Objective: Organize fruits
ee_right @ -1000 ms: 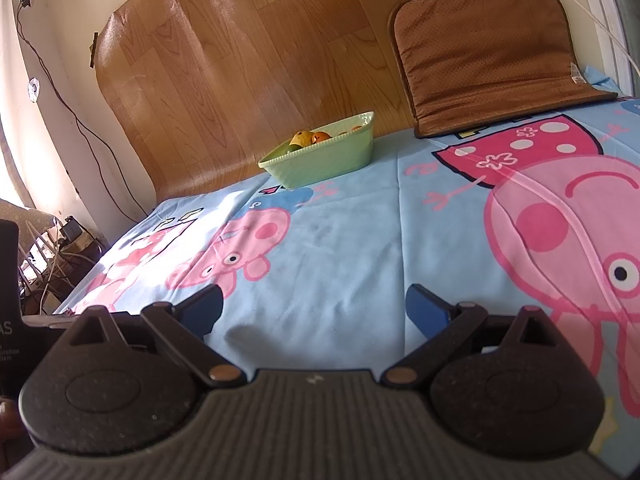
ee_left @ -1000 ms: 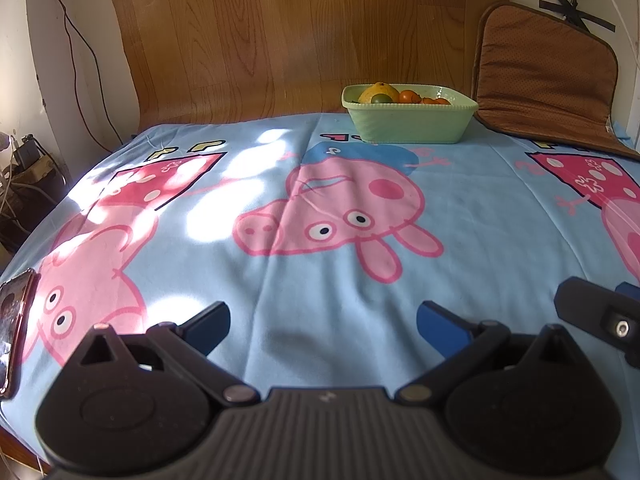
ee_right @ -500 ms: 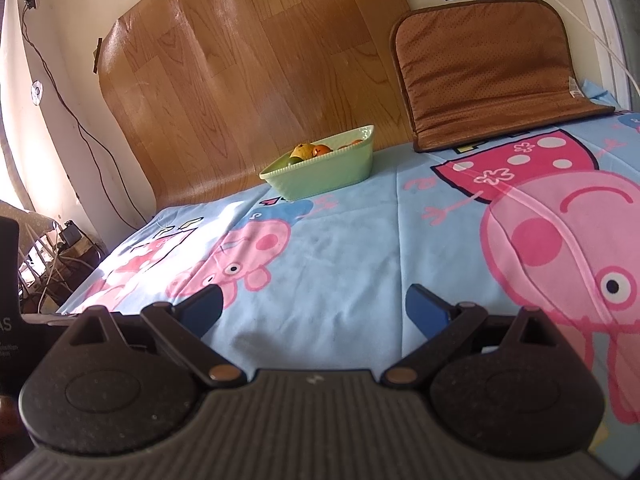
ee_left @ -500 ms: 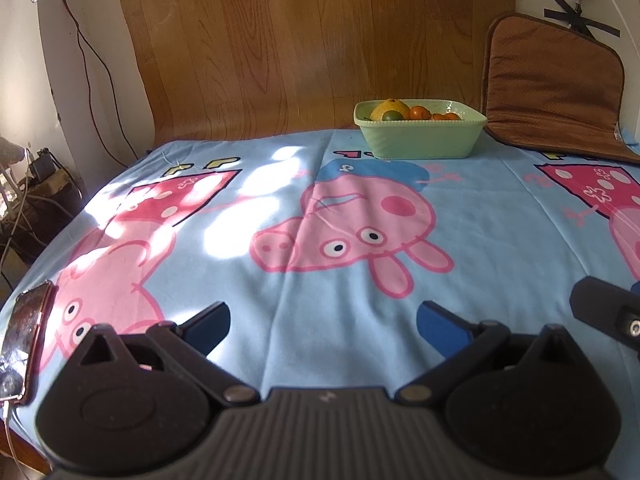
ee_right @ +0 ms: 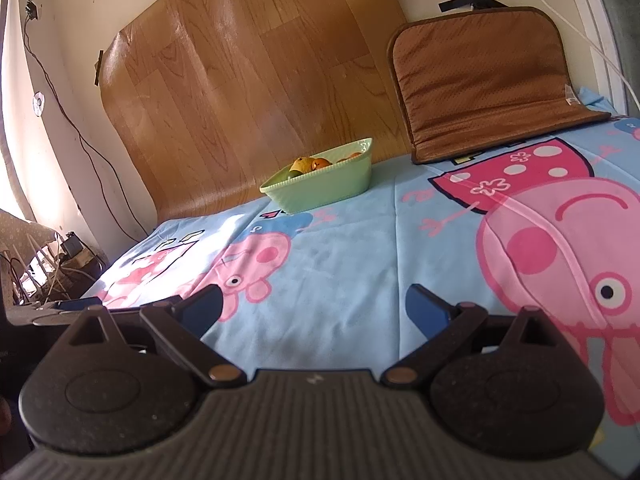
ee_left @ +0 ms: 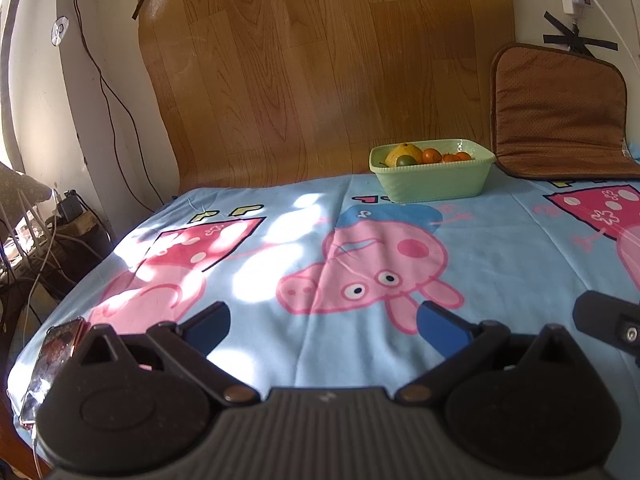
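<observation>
A pale green bowl (ee_left: 432, 178) stands at the far edge of the blue cartoon-print cloth (ee_left: 360, 344). It holds a yellow fruit (ee_left: 404, 152), a green fruit (ee_left: 405, 161) and several small oranges (ee_left: 432, 155). The bowl also shows in the right wrist view (ee_right: 320, 184). My left gripper (ee_left: 322, 322) is open and empty, low over the near part of the cloth. My right gripper (ee_right: 314, 306) is open and empty, far from the bowl. Part of the right gripper shows at the right edge of the left wrist view (ee_left: 608, 320).
A brown cushion (ee_left: 560, 116) leans on the wall right of the bowl. A wood-pattern sheet (ee_left: 320, 72) covers the wall behind. A phone (ee_left: 48, 364) lies at the cloth's near left edge. Cables and clutter (ee_left: 36, 236) sit off the left side.
Both grippers have tilted up and drawn back a little, so the bowl sits lower and farther in both views. Both stay open and empty.
</observation>
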